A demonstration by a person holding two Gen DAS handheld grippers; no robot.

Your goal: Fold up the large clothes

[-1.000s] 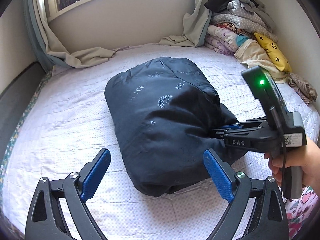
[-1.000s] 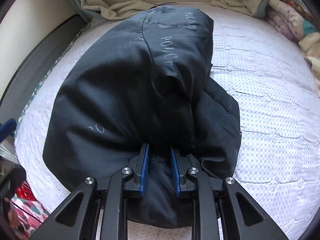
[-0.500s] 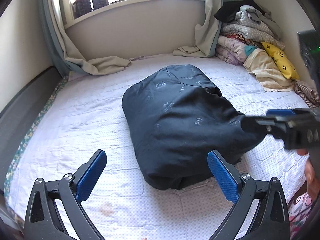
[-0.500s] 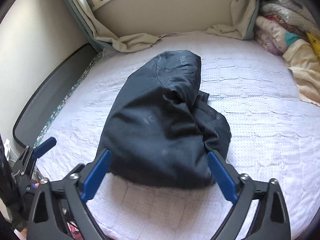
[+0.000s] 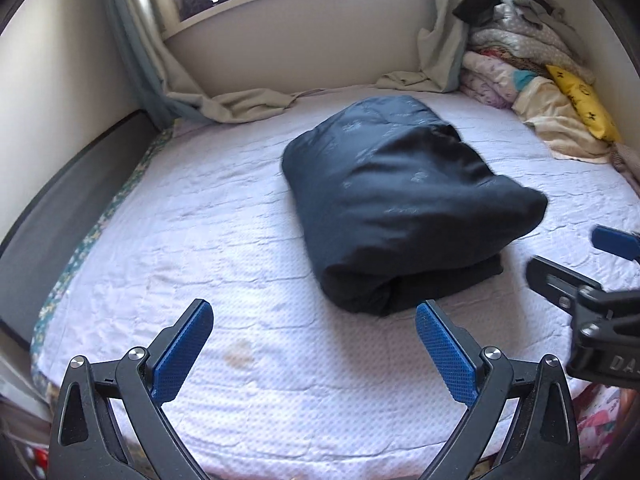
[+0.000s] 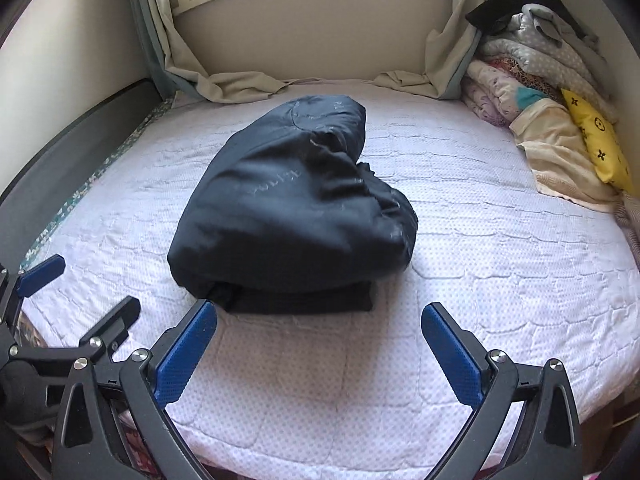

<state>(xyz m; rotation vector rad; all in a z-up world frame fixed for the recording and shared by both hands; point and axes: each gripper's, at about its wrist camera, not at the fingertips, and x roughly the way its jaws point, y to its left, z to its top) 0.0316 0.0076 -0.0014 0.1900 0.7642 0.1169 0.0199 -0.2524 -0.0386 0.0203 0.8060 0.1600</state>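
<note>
A dark navy padded jacket point(image 5: 400, 200) lies folded in a thick bundle in the middle of the white quilted bed point(image 5: 200, 220); it also shows in the right wrist view point(image 6: 292, 208). My left gripper point(image 5: 316, 352) is open and empty, held back from the bundle's near edge. My right gripper point(image 6: 320, 356) is open and empty, also held back from the bundle's near edge. The right gripper shows at the right edge of the left wrist view point(image 5: 580, 264), and the left gripper at the left edge of the right wrist view point(image 6: 80, 292). Neither touches the jacket.
A pile of folded clothes and bedding point(image 6: 532, 92) with a yellow pillow point(image 6: 596, 140) is stacked at the back right corner. Curtains point(image 6: 236, 84) drape onto the bed at the back under the windowsill. A dark bed frame point(image 5: 72, 184) runs along the left.
My right gripper was shut on the jacket's near edge a second ago; it has let go, opened and pulled back. My left gripper has also drawn back, staying open. The jacket now lies free.
</note>
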